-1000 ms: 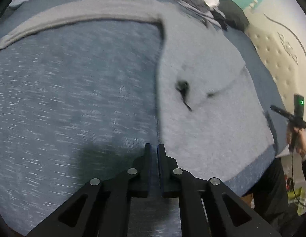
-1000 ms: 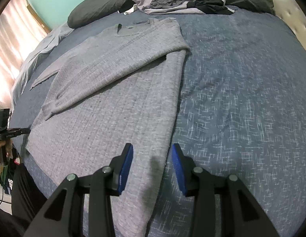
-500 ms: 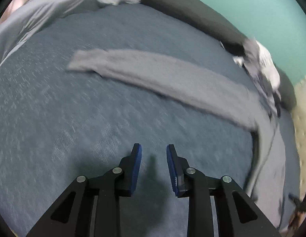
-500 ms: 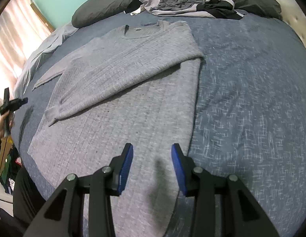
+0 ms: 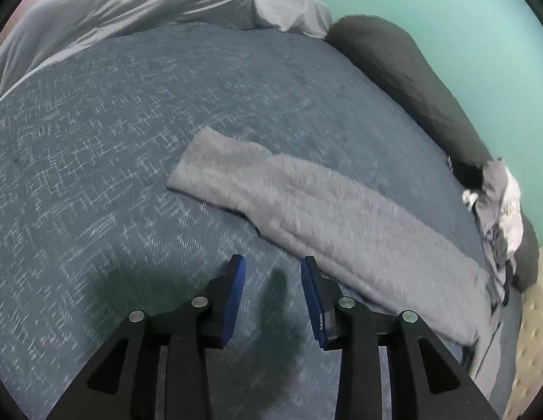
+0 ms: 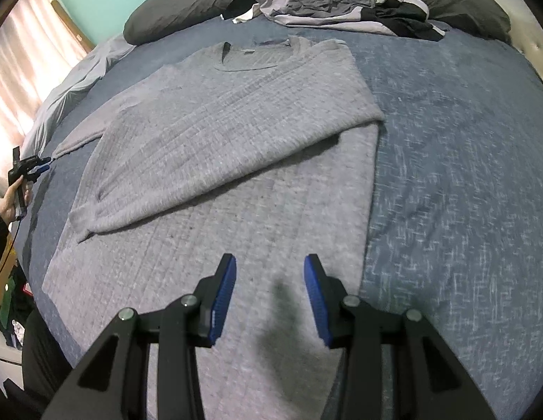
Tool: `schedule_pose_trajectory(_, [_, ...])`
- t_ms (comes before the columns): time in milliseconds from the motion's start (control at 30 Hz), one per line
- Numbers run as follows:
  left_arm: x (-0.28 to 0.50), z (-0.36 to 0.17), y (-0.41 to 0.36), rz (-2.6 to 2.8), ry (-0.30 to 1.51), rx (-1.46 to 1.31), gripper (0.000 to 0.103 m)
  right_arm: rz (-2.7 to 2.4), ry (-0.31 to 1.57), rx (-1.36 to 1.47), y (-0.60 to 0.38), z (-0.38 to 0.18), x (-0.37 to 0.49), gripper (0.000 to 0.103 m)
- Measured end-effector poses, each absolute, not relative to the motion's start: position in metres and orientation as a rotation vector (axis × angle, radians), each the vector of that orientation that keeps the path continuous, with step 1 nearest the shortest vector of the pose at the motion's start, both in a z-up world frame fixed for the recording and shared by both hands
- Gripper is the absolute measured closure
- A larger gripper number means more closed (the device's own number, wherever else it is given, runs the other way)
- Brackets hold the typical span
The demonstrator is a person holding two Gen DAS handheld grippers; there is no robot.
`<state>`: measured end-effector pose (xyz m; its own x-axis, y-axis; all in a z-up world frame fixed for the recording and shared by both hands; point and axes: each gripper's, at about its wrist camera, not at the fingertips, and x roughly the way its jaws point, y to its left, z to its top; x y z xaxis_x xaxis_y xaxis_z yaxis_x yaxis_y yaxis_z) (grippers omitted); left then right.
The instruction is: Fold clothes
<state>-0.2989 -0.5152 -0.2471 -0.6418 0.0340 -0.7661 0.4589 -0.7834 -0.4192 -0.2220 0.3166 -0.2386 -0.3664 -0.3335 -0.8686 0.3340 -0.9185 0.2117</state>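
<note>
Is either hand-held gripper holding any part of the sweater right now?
No. The left hand-held gripper and right hand-held gripper are both open and empty above the grey sweater.

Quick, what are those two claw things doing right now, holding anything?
Left hand-held gripper: open, empty, beside the sleeve.
Right hand-held gripper: open, empty, over the sweater.

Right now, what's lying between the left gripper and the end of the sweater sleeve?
Only bare blue bedspread. In the left wrist view, the open left gripper hovers short of the sweater sleeve, with nothing else between.
</note>
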Motion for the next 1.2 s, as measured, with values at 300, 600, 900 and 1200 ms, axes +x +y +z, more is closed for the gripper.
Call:
schedule_pose_trajectory(300, [-0.312,-0.261,-0.546,-2.385,1.015,1.096,0.051,-2.278,0.034,1.454,0.29,-0.238,-0.237,0.062])
schedule_pose_trajectory(600, [-0.328,-0.267,-0.554,-2.367,1.033,1.057,0.051,-2.251,0.049,1.437,0.275,-0.238,-0.24,0.062])
schedule_pose_trajectory(900, [-0.35,-0.268,-0.564,-2.386,1.007,1.06,0.094,-2.251,0.055,1.448,0.274,-0.24,-0.24,0.062])
schedule_pose_trajectory(1200, [-0.352,-0.227,-0.543,-2.54,0.851,1.012,0.097,-2.254,0.031,1.437,0.271,-0.24,-0.241,0.062])
